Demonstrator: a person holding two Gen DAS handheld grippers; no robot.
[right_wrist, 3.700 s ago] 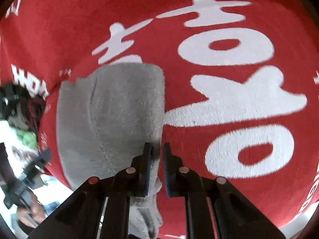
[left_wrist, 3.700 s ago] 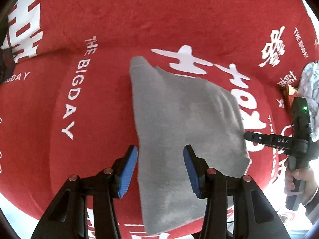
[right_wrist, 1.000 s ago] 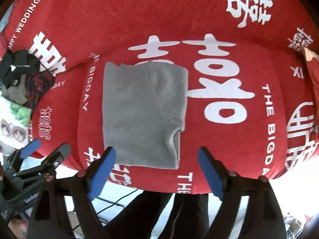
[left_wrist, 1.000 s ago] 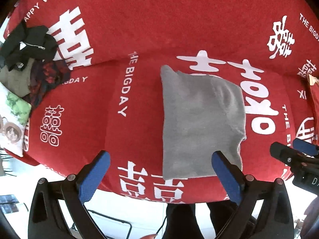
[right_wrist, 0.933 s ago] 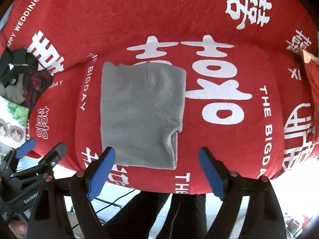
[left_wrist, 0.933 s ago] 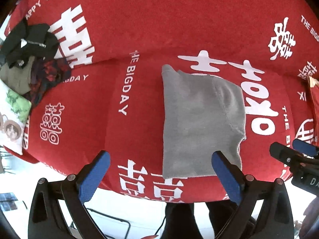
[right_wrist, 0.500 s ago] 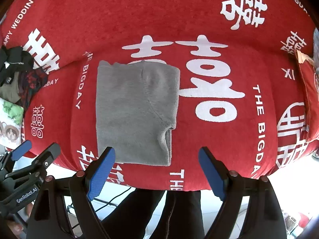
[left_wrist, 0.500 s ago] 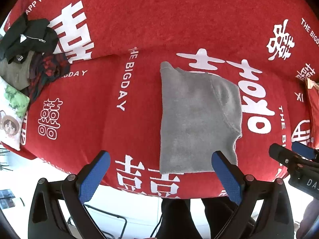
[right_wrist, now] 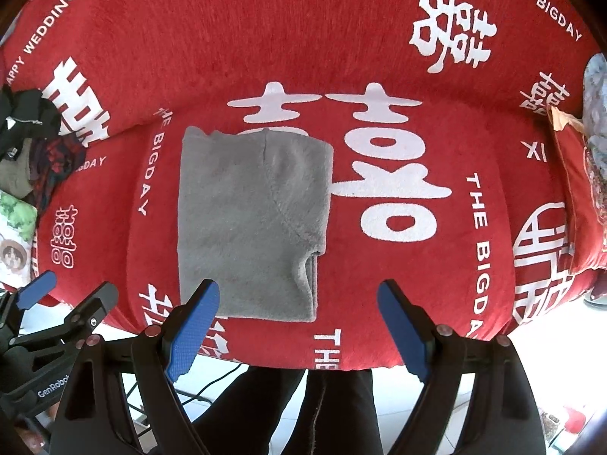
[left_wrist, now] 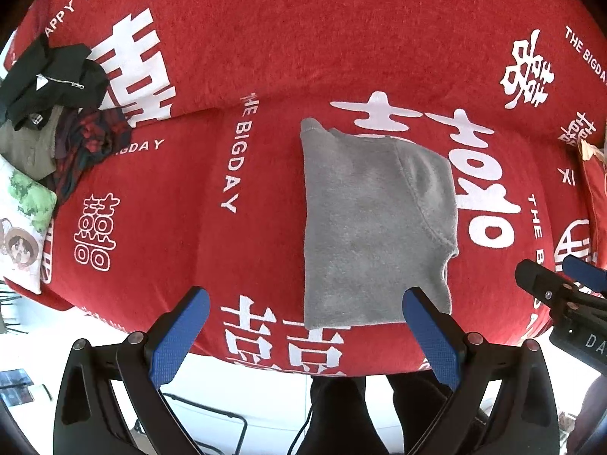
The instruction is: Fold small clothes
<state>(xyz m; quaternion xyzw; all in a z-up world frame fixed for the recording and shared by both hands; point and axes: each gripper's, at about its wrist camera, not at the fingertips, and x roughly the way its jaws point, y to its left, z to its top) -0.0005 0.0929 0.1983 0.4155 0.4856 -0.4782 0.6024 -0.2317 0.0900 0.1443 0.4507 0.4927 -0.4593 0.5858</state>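
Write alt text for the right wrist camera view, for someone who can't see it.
A folded grey garment lies flat on a red cloth printed with white lettering. The open right gripper hangs above its near edge, empty. A pile of dark clothes sits at far left.

- Folded garment [left_wrist: 371, 227]: plain grey, fleecy, no print.
- Sofa cover [left_wrist: 322, 38]: bright red, white Chinese characters and white "THE BIGDAY" / "HAPPY WEDDING" lettering.
- Left claw [left_wrist: 303, 337]: black frame, blue textured pads.
- Right claw [right_wrist: 299, 326]: same black with blue pads.
- Clothes pile [left_wrist: 57, 113]: black, olive, dark red plaid.
- Cushion [left_wrist: 22, 220]: white, green cartoon print.
- Person's trousers [right_wrist: 303, 409]: black.
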